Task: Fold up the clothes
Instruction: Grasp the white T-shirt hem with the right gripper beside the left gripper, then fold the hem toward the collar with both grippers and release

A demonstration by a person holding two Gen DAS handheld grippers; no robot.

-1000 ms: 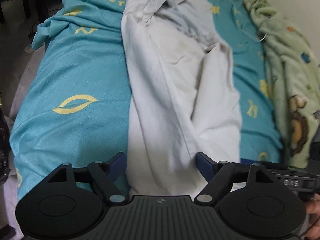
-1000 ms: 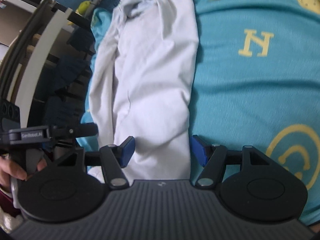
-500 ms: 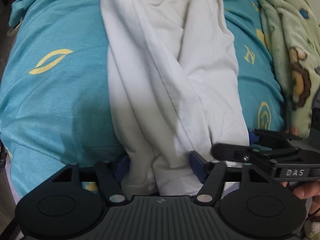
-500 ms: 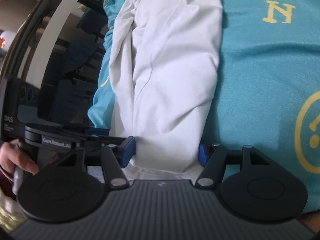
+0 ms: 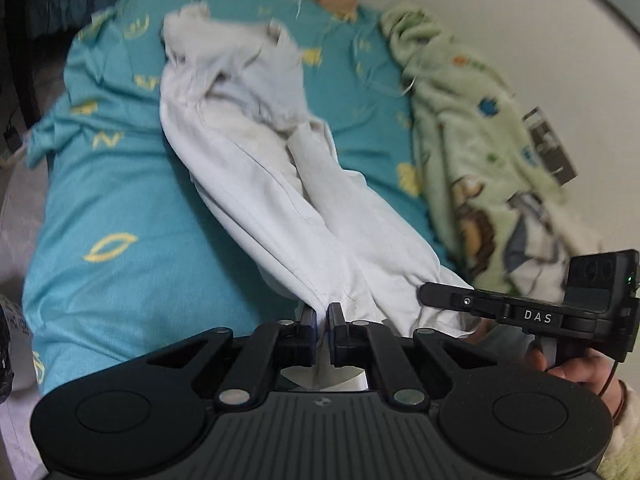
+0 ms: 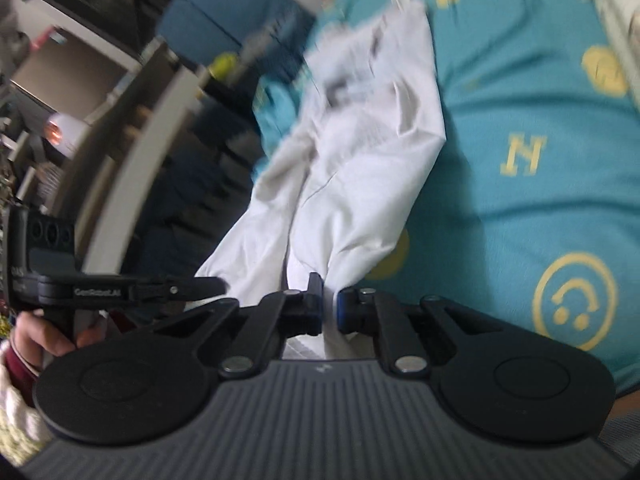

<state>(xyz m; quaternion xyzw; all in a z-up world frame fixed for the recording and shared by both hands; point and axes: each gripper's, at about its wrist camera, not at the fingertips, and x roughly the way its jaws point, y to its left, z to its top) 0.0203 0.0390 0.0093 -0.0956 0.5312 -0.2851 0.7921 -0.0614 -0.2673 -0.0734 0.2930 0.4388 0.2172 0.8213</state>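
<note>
A white garment lies lengthwise on the teal bedspread, bunched at its far end. My left gripper is shut on the garment's near edge and holds it lifted. My right gripper is shut on the near edge of the same garment, beside the left one. The right gripper's body shows in the left wrist view, and the left gripper's body in the right wrist view. Both views are blurred by motion.
A pale green printed blanket lies along the bed's right side by the white wall. Shelving and dark furniture stand beyond the bed's left edge. The bedspread carries yellow smiley and letter prints.
Both grippers have shut on the garment's near edge and lifted it. The cloth now hangs pulled taut towards the grippers, and both views have tilted up to show more of the bed.
</note>
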